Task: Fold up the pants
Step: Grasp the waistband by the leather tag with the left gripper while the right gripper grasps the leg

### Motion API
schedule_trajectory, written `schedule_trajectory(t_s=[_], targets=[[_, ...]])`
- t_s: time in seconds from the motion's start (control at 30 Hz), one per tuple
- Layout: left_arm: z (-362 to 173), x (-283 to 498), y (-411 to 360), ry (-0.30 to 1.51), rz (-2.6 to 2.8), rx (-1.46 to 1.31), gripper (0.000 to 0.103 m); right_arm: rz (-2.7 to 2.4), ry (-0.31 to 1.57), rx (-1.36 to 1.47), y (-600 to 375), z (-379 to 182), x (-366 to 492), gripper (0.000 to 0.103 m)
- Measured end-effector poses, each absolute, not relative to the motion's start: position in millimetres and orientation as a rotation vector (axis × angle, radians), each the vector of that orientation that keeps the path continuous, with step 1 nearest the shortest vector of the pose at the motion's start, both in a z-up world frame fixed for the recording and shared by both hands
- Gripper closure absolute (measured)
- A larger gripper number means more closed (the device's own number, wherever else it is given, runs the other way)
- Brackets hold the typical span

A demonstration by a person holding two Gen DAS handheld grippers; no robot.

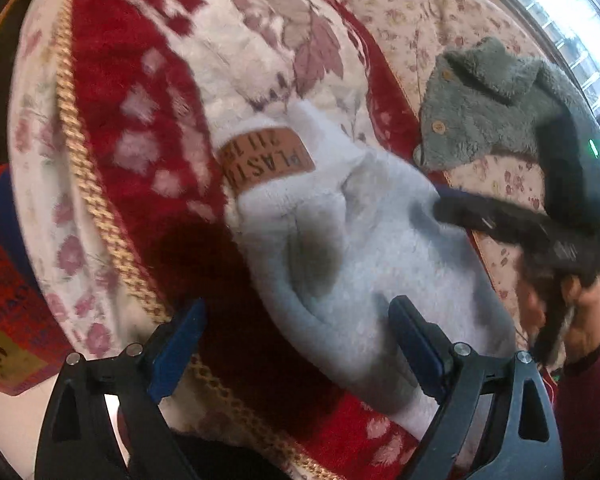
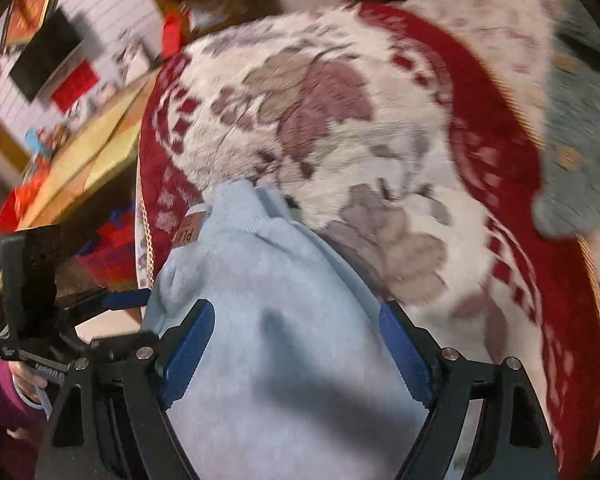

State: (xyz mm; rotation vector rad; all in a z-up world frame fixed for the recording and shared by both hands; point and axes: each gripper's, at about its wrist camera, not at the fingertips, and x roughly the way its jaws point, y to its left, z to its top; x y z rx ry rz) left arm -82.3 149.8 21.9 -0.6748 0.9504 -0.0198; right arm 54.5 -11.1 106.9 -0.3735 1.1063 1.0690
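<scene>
Pale blue fleece pants (image 1: 340,240) with a brown leather label (image 1: 266,160) lie bunched on a red and cream floral blanket (image 1: 140,120). My left gripper (image 1: 296,344) is open above the pants' near edge, its right blue pad over the fabric, its left pad over the blanket. My right gripper shows in the left wrist view (image 1: 444,208), its tips at the pants' far edge. In the right wrist view the right gripper (image 2: 296,344) is open, both pads straddling the pants (image 2: 280,340). The left gripper (image 2: 112,308) sits at the left.
A grey fleece jacket (image 1: 492,108) with wooden buttons lies on the floral bedcover (image 1: 420,12) beyond the pants. A red box (image 1: 8,280) sits left of the bed. In the right wrist view a yellow wooden table (image 2: 88,152) and a shelf wall stand at the left.
</scene>
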Motion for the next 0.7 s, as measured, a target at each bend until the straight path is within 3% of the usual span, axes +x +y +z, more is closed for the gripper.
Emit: schedule_trajectory(t_s=[0.27, 0.33, 0.5, 0.53, 0.57, 0.67, 0.7], targets=[[22.3, -61.5, 137.0, 0.96, -0.01, -0.614, 0.0, 1.141, 1.198, -0.429, 37.8, 72.0, 76.9, 0.016], [22.1, -56.6, 132.8, 0.968, 0.007, -0.585, 0.0, 1.167, 1.218, -0.438, 42.3, 65.4, 76.8, 0.023], [24.6, -50.6, 131.1, 0.94, 0.012, -0.566, 0.0, 1.213, 1.179, -0.492, 41.8, 71.7, 64.8, 0.054], [25.5, -50.1, 133.3, 0.92, 0.006, -0.584, 0.012, 1.214, 1.164, -0.509, 44.0, 74.6, 62.0, 0.058], [26.7, -50.2, 135.7, 0.898, 0.007, -0.599, 0.041, 1.218, 1.141, -0.528, 44.6, 79.7, 58.8, 0.064], [25.8, -52.3, 147.6, 0.87, -0.036, -0.683, 0.062, 1.214, 1.089, -0.532, 37.5, 96.0, 56.1, 0.07], [28.7, -55.6, 150.4, 0.857, -0.055, -0.705, 0.064, 1.213, 1.079, -0.519, 33.7, 101.8, 56.1, 0.07]])
